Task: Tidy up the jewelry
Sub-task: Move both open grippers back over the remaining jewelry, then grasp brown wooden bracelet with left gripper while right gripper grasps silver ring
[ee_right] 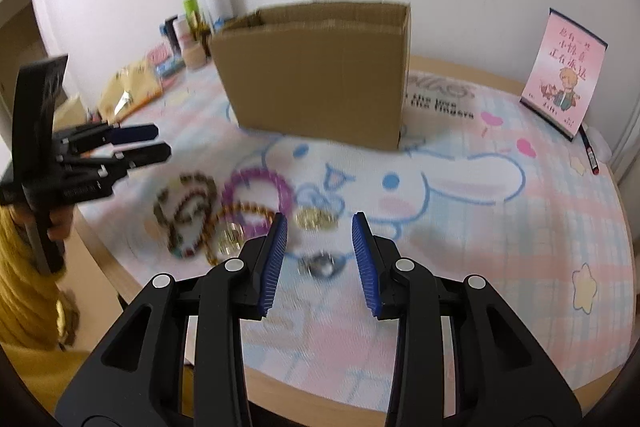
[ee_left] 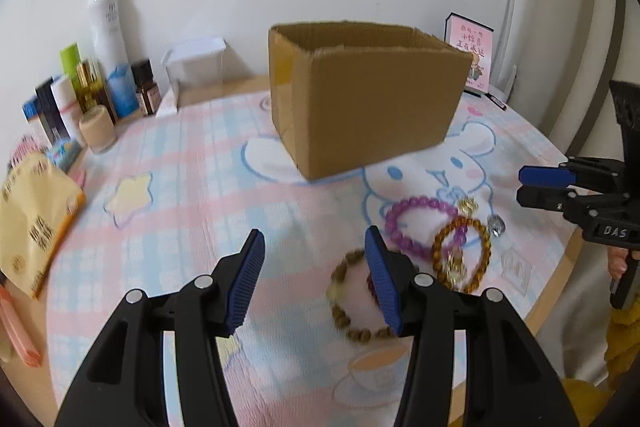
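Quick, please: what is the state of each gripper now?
Left gripper: open, holding nothing.
Right gripper: open, holding nothing.

Purple bracelet (ee_left: 418, 225), brown box (ee_left: 360, 99), pastel checked mat (ee_left: 192, 195)

A round wooden table (ee_right: 516, 77) carries a pastel cartoon-print mat (ee_right: 500, 227). On the mat: an open cardboard box (ee_right: 316, 75) and, nearer, a cluster of bead bracelets (ee_right: 224, 211) with what appear to be gold charms (ee_right: 314, 218), blurred. Bottles (ee_left: 108, 43) and packets (ee_left: 36, 211) stand at the table's far edge.
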Tool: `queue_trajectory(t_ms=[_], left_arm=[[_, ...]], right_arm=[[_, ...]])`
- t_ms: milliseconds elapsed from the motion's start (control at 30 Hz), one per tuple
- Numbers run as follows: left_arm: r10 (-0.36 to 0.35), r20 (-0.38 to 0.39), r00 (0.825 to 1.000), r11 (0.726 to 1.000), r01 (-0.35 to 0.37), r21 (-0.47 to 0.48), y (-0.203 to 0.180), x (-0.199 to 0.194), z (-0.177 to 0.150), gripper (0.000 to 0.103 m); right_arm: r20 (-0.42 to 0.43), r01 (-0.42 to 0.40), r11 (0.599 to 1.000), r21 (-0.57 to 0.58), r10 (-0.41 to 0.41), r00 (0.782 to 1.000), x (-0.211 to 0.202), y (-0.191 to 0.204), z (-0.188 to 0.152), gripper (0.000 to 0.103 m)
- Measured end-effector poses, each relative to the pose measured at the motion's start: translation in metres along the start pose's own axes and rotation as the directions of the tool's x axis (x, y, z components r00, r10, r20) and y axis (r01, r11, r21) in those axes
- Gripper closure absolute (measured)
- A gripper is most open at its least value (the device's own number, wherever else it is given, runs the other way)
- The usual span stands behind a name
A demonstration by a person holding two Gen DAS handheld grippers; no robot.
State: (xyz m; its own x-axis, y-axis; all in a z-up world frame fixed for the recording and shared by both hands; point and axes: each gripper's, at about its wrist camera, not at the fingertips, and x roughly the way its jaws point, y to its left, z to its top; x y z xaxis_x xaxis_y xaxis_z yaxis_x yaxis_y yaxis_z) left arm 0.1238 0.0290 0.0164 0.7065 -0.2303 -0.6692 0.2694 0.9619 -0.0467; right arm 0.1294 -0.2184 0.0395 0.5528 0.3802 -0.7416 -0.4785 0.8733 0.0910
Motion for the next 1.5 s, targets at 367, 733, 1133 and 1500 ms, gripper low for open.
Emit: queue_trajectory(t_ms=[367,733,1133,1500], left_arm=[[-0.025,-0.033,0.999,1.0,0.025,-0.009,0.002,0.015,-0.023,0.051],[0.0,-0.019,1.0,1.0,0.0,-0.011,0.004,0.019,-0.028,0.066],[0.032,-0.006,0.999,0.999,-0.032,-0.006,0.003,0.018,-0.031,0.073],[0.035,-0.009,0.999,0.999,-0.035,-0.001,0.003,0.019,-0.031,0.073]], right_arm=[[-0.044,0.017,0.998,-0.067,-0.02,0.999,0.018,0.005,-0.022,0.07],[-0.052,0.02,0.997,-0.078,-0.024,0.998,0.028,0.007,-0.025,0.07],[-0.052,-0.018,0.998,-0.068,0.014,0.999,0.024,0.001,-0.029,0.071],[-0.031,0.021,0.993,-0.115,-0.024,0.999,0.024,0.009,-0.028,0.071]])
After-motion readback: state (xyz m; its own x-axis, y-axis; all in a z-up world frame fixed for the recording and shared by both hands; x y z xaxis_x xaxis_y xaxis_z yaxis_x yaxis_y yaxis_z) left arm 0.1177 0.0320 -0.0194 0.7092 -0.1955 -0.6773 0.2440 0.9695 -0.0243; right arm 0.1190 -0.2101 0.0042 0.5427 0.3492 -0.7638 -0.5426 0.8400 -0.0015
